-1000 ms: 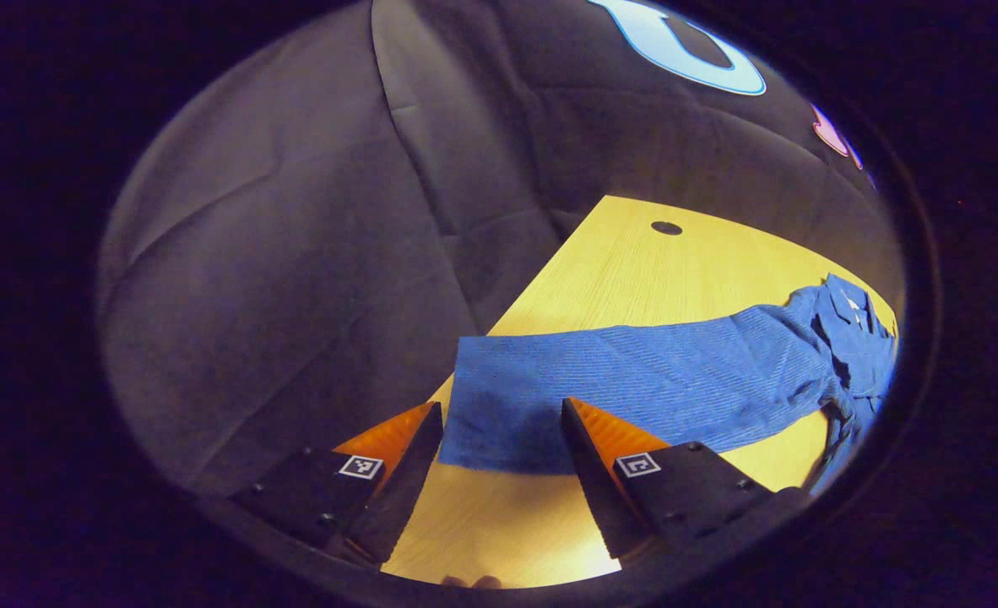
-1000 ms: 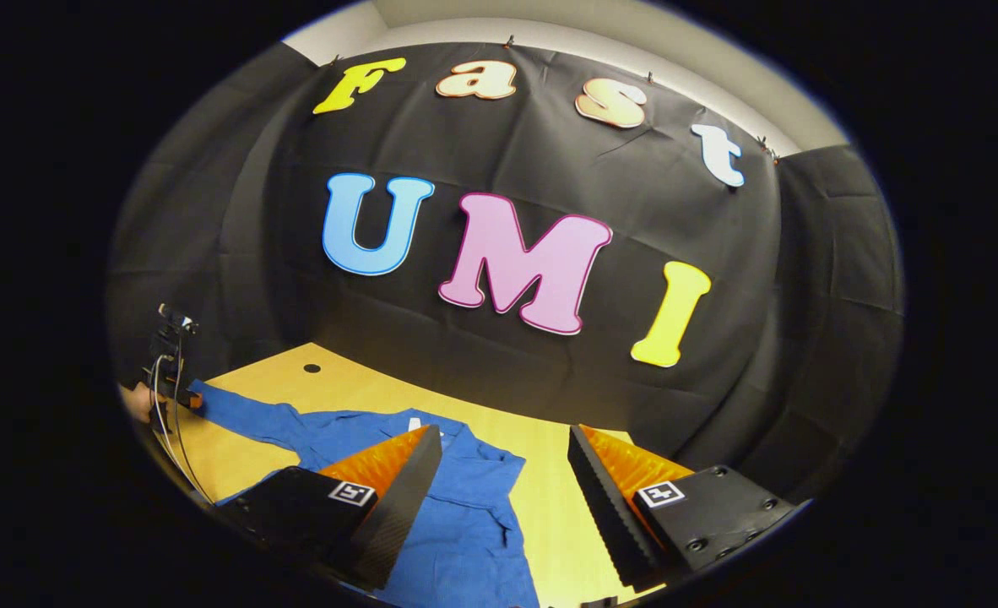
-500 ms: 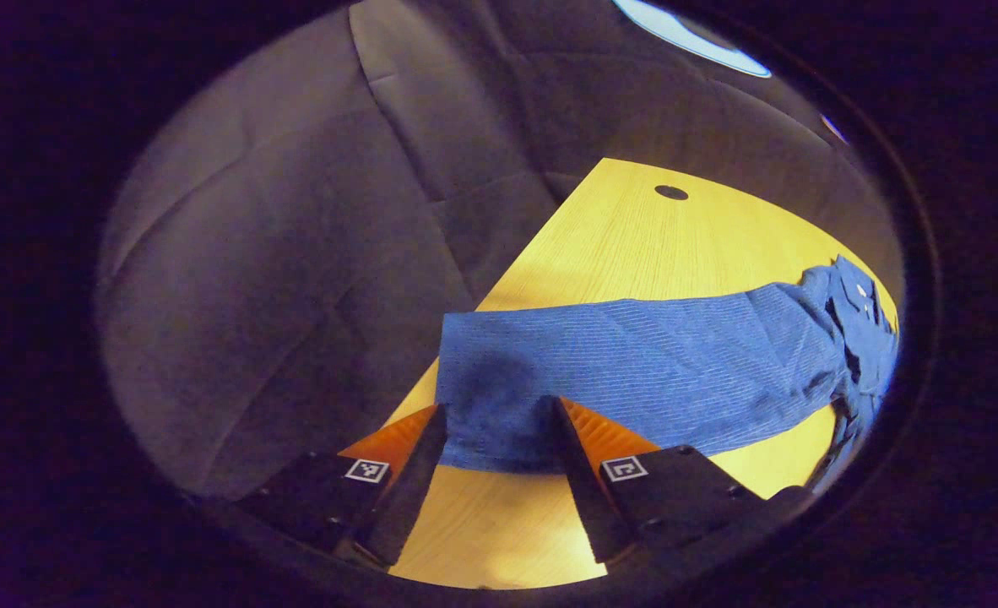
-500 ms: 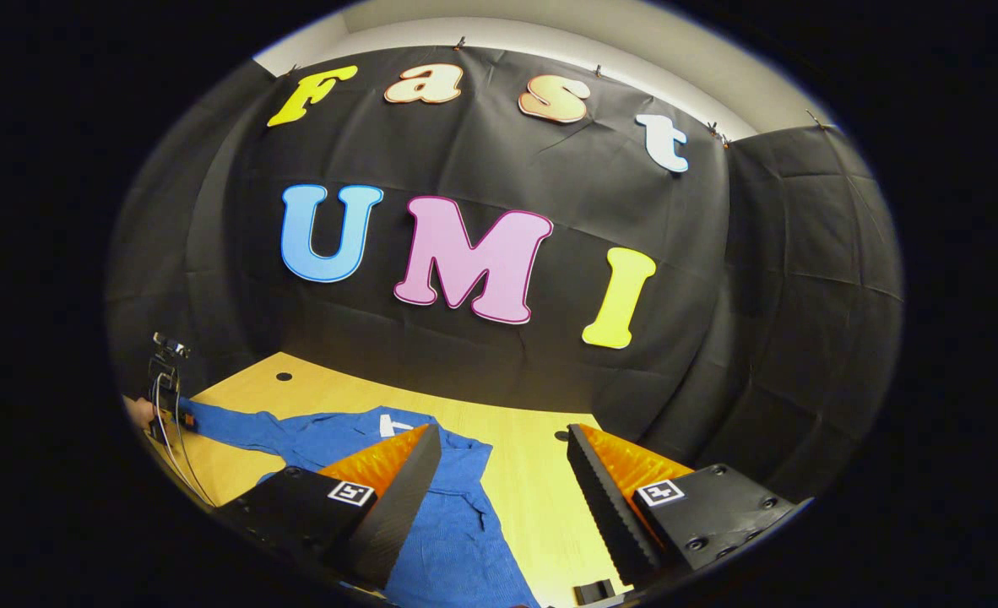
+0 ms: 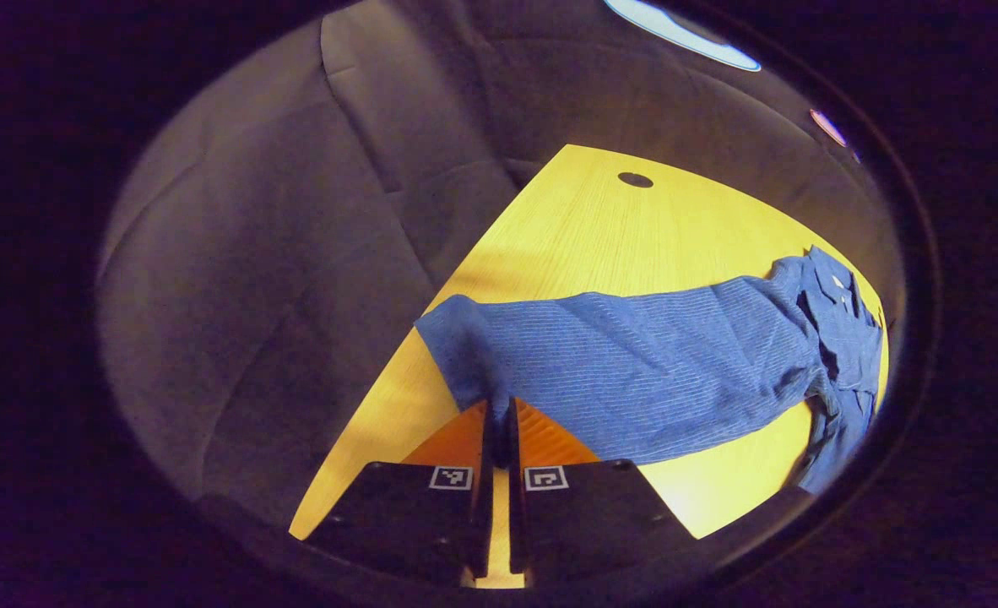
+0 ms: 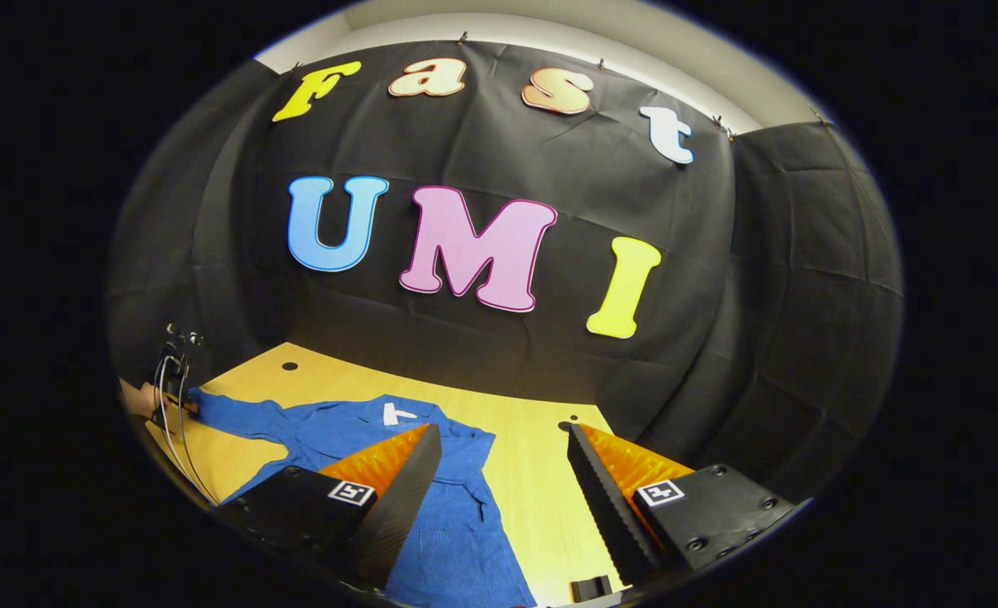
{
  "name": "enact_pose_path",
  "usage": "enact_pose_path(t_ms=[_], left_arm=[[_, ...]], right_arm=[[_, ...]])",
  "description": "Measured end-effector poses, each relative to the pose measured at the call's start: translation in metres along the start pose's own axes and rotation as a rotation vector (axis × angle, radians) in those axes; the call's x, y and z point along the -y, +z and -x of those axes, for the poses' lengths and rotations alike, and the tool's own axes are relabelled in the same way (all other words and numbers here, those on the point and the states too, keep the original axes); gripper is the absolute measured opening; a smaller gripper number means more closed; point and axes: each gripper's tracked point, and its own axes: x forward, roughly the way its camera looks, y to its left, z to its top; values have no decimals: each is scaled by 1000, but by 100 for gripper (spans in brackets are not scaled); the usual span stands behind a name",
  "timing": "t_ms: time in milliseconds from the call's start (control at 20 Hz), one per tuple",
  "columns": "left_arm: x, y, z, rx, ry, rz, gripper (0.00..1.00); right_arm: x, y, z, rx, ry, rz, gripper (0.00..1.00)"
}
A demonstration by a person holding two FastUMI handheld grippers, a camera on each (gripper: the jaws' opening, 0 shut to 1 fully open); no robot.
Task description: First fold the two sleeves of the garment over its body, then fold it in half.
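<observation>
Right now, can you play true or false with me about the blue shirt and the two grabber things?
1. The left gripper has its fingers pinched shut on the sleeve. True.
2. The right gripper is also squeezing the shirt. False: its fingers are spread wide apart with nothing between them, above the blue garment.
3. The garment lies on a yellow wooden table. True.
4. The sleeve is already folded over the garment's body. False: it stretches straight out to the side across the table.
5. The table has a small round hole near its far edge. True.
</observation>
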Motion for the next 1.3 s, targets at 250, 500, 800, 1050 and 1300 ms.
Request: enact_pose_path(t_ms=[250,500,800,1050,1300], left_arm=[[22,2,15,50,-31,59,0],[113,31,75,178,-186,-11,0],[282,48,134,228,-440,-105,0],[436,32,167,221,-621,-181,0],[548,-2,173,188,-707,-258,0]], right_arm=[[6,-6,-3,-16,9,-12,96],[18,-18,-6,-28,15,-16,96],[52,-28,-3,-33,-30,-44,96],[75,-49,0,-73,-47,-63,96],[99,-75,6,-121,-61,-62,96]])
